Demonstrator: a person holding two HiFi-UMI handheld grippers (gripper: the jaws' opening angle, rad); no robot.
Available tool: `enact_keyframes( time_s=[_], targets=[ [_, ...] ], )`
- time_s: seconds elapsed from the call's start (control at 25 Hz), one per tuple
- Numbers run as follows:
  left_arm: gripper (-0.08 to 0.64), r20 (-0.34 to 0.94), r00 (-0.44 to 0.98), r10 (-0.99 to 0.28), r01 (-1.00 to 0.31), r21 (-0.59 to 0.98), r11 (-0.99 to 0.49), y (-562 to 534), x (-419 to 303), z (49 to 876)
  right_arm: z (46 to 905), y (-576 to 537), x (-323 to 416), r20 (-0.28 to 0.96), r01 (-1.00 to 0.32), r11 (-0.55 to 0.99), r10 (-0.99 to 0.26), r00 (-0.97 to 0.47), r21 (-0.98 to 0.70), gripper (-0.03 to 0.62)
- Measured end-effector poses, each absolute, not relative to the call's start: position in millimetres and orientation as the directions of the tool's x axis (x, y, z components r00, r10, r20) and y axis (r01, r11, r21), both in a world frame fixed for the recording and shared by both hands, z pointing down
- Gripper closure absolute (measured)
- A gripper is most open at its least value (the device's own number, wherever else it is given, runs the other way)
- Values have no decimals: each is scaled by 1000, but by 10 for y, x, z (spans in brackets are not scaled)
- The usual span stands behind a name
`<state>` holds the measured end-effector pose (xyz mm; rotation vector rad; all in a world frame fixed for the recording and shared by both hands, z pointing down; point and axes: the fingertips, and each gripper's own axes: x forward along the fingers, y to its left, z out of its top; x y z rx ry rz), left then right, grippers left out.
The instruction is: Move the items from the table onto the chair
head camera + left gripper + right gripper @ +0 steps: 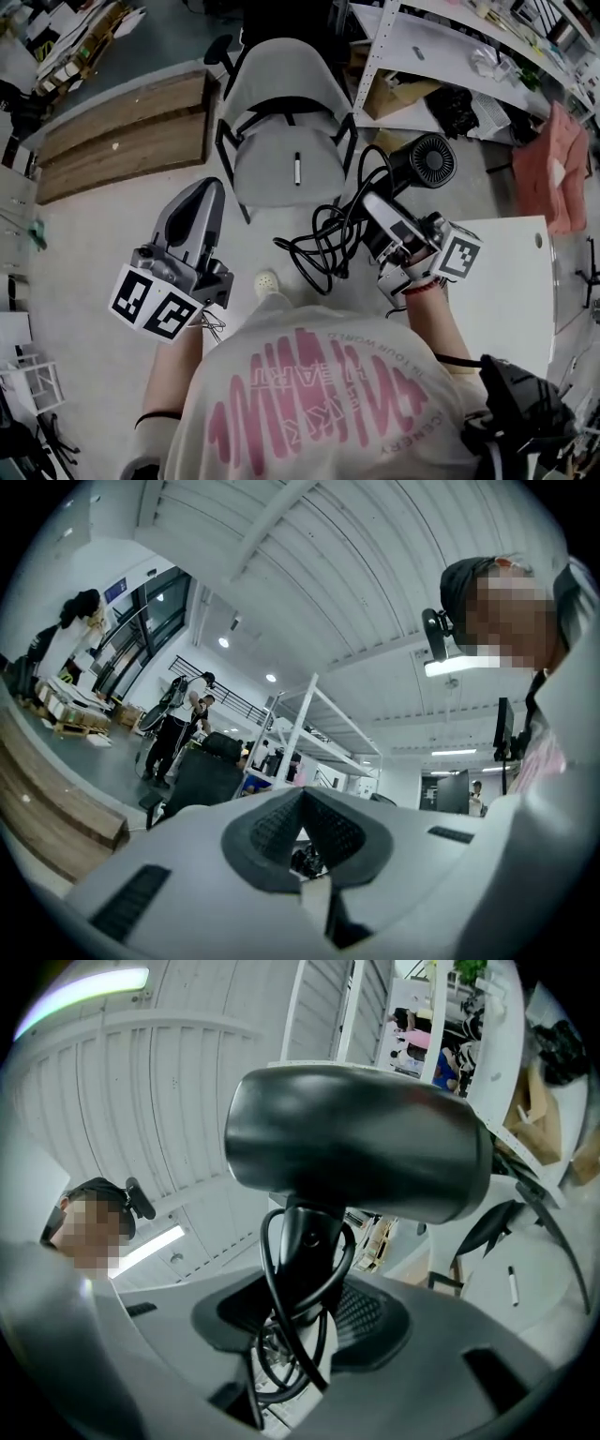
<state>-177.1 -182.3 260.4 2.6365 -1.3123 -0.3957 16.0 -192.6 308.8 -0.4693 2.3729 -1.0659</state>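
My right gripper (377,204) is shut on the handle of a black hair dryer (424,163), held in the air just right of the grey chair (281,94). In the right gripper view the hair dryer (356,1147) stands above the right gripper (309,1290), its handle pinched between the pads. Its black cord (323,242) hangs in loops below the chair; the cord (277,1327) also coils round the handle. A black and white pen (297,169) lies on the chair seat. My left gripper (214,189) points at the chair's left front, shut and holding nothing; the left gripper (302,799) has its pads meeting.
The white table (511,281) is at the right, behind the right hand. Wooden planks (122,131) lie on the floor left of the chair. A white shelf rack (450,47) and a pink cloth (553,169) are at the upper right. People (178,726) stand far off.
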Motion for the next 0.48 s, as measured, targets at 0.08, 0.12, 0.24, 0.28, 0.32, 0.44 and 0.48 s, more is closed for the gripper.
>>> enact_keyframes(
  time_s=[0.08,0.12,0.24,0.28,0.32,0.44,0.48],
  targets=[
    [551,-149,559,-816,-779,244,-578,-1995,-2038,2625,3155,-2139,-54,-293,-98,621,-495,-818,-778,408],
    [551,-142,550,-823,-791,230,-568,-2082,-2171,2640,3180,-2246,-164,-292,-96,617,-497,-817,-781,408],
    [551,-116,546,-830,-805,201,-558,-2368,-2529,2685,3309,-2541,-495,-285,-84,595,-499,-818,-799,408],
    [551,-108,551,-827,-803,201,-561,-2468,-2623,2700,3360,-2624,-592,-282,-80,585,-500,-819,-807,408],
    [551,-103,558,-823,-798,204,-566,-2566,-2703,2714,3408,-2701,-676,-278,-78,576,-503,-818,-814,408],
    [551,-94,575,-813,-784,219,-581,-2831,-2888,2735,3509,-2921,-869,-262,-86,555,-516,-816,-827,408],
    [551,-93,578,-811,-781,224,-582,-2905,-2942,2732,3527,-2989,-923,-256,-89,548,-520,-815,-831,408]
  ],
)
